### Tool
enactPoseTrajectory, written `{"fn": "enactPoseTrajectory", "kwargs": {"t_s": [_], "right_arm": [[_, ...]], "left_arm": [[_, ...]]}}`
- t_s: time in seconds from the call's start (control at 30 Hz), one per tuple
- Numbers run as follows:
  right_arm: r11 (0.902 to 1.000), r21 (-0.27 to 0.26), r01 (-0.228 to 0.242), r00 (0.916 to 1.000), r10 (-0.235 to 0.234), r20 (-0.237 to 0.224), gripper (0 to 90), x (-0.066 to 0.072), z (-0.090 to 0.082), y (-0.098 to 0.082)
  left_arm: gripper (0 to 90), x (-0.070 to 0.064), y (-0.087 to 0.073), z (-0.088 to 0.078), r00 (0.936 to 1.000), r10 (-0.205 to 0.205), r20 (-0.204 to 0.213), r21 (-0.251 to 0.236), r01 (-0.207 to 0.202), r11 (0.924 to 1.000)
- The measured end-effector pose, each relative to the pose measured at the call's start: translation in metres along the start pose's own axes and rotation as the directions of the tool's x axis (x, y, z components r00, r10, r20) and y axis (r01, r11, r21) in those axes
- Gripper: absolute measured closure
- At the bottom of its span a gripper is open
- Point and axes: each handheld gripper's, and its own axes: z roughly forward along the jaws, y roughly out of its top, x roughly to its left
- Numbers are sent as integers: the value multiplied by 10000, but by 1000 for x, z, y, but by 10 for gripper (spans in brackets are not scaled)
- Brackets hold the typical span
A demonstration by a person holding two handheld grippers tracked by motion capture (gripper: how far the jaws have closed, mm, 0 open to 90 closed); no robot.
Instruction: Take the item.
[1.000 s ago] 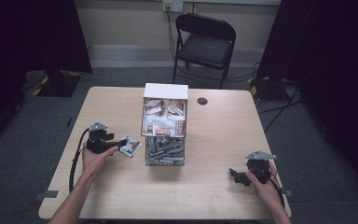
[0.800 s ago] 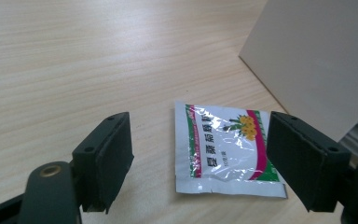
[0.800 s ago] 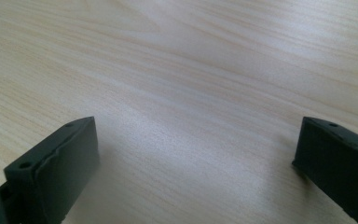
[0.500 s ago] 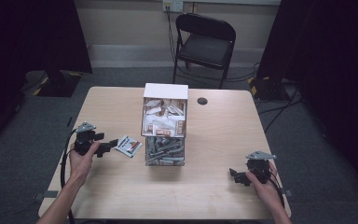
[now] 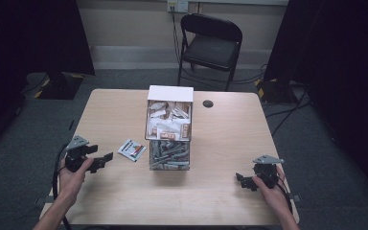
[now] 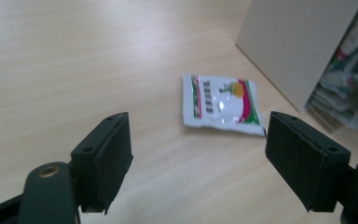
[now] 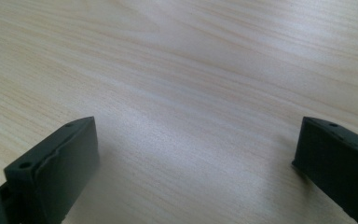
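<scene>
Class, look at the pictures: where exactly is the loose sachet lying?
In the high view the sachet lies flat on the table, just left of the box, with the open left claw nearby.

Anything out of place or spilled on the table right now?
One thing: a single sachet lies loose and flat on the table, just left of the box that holds the rest. The left tool, open, points at it without touching. The box stands upright; nothing else looks spilled or damaged.

Bare table [image 5: 230, 158] around central box [image 5: 169, 127]
</scene>
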Motion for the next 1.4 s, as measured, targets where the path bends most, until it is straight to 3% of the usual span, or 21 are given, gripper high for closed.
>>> {"fn": "enactPoseTrajectory", "kwargs": {"t_s": [0.03,0.07,0.1,0.2,0.23,0.37,0.5,0.53,0.6,0.77,0.93,1.0,1.1,1.33,1.4], "right_arm": [[10000,0,1,10000,-1,0,0,0,0,0],[10000,0,0,10000,0,0,0,0,0,0],[10000,0,0,10000,0,2,0,0,0,0],[10000,0,-2,10000,2,-5,0,0,0,0],[10000,1,-6,10000,6,3,0,0,0,0],[10000,-1,-6,10000,6,3,0,0,0,0],[10000,0,-6,10000,6,2,0,0,0,0],[10000,-2,-5,10000,5,4,0,0,0,0],[10000,-1,-2,10000,2,4,0,0,0,0],[10000,-1,-4,10000,4,3,0,0,0,0],[10000,1,0,10000,0,1,0,0,0,0],[10000,-1,9,10000,-9,-6,0,0,0,0],[10000,0,5,10000,-5,-1,0,0,0,0],[10000,1,3,10000,-3,-2,0,0,0,0],[10000,0,1,10000,-1,-1,0,0,0,0]], "left_arm": [[224,-2,-5,-4,9996,68,258,-75,-67,9999],[227,-2,-8,-6,9997,-36,247,42,35,10000],[230,-2,-11,-8,10000,-60,44,181,59,9998],[231,-1,-17,-10,10000,-36,57,182,35,9998],[231,0,-22,-13,9998,29,-213,365,-21,9993],[231,1,-32,-19,9982,-341,-486,649,372,9972],[233,2,-43,-19,9969,-280,-740,917,348,9952],[234,5,-48,-20,9963,-533,-673,1071,603,9924],[233,7,-49,-21,9951,-565,-816,1100,653,9918],[231,12,-57,-19,9889,-418,-1426,1279,603,9900],[228,9,-60,-15,9829,146,-1834,1583,149,9873],[223,8,-61,-15,9819,264,-1878,1587,38,9873],[185,10,-66,-14,9811,339,-1904,1207,-109,9926],[135,9,-67,-12,9791,284,-2014,1160,-49,9932],[121,8,-67,-11,9765,111,-2150,1113,132,9937]]}}
